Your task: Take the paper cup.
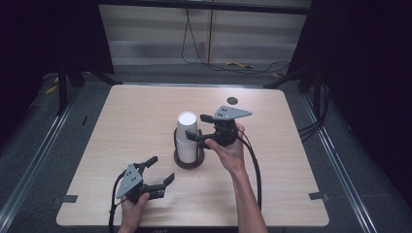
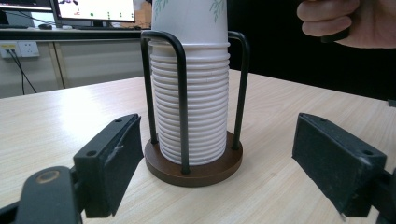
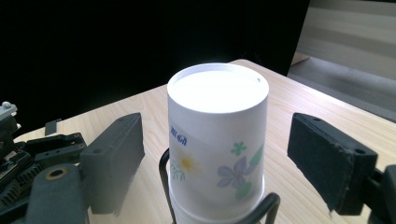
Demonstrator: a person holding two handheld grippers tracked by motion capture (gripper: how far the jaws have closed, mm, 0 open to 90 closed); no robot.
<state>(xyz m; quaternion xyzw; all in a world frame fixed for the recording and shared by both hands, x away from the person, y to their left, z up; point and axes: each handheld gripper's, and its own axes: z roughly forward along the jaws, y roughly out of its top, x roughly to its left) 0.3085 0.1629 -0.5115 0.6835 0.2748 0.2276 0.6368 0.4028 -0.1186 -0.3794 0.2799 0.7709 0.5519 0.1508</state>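
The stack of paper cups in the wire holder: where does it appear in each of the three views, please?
High view: the stack of paper cups stands at the table's middle, just left of the right tool.
Left gripper view: centre, from the top edge down to the round brown base, beyond the jaws.
Right gripper view: centre, bottom-up flowered top cup, between the jaws.
Shared landmark: the black wire holder around the stack.

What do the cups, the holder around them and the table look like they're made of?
The cups look like white paper, matt, with thin rolled rims stacked in ridges and a printed flower on the top one. The holder's bars look like black coated metal wire with a slight sheen; its round base looks like dark brown wood, possibly plastic. The table shows pale wood grain, probably a laminate.
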